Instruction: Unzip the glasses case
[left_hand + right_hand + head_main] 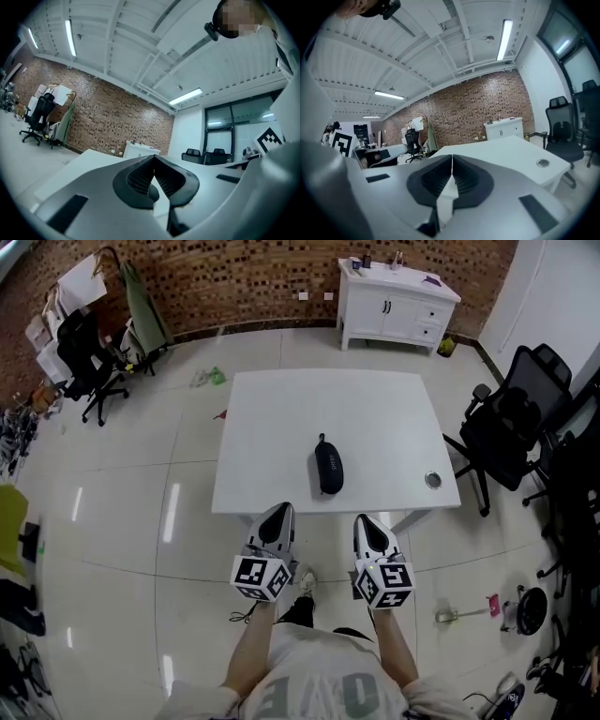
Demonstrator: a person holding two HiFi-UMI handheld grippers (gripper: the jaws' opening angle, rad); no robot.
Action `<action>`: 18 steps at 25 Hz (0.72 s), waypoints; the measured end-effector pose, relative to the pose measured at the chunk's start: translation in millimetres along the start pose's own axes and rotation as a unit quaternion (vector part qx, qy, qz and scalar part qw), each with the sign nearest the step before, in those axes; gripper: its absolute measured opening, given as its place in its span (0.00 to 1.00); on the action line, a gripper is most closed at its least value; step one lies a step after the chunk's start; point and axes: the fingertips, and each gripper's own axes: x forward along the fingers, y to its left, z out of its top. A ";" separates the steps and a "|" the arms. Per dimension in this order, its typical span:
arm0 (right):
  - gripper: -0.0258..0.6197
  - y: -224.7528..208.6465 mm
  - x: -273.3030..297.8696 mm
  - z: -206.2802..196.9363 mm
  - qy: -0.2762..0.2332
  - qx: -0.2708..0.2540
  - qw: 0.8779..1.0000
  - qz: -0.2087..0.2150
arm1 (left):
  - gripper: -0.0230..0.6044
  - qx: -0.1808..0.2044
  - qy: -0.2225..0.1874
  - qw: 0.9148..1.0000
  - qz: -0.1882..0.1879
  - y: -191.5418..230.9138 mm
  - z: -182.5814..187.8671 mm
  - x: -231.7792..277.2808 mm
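A dark, oblong glasses case (328, 466) lies on the white table (272, 418), near its front edge and slightly right of centre. My left gripper (278, 514) and right gripper (367, 523) hover side by side just short of the table's front edge, both pointing toward the case. Neither touches it. In the left gripper view the left gripper (153, 161) has its jaws pressed together with nothing between them. The right gripper (452, 161) in its own view is likewise shut and empty. The case is hidden behind the jaws in both gripper views.
A small round metal object (432, 480) sits near the table's right front corner. Black office chairs (511, 418) stand to the right, a white cabinet (394, 304) against the brick wall, and another chair (86, 362) at the far left.
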 end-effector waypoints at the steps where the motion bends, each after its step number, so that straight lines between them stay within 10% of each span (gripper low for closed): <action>1: 0.04 -3.2 20.7 6.8 -0.001 0.000 1.000 -0.002 | 0.02 0.001 0.001 1.000 -0.005 12.4 5.6 19.9; 18: 0.04 -51.5 135.0 6.7 0.054 -0.010 0.999 -0.001 | 0.02 -0.009 0.043 0.999 -0.010 57.7 -6.6 142.4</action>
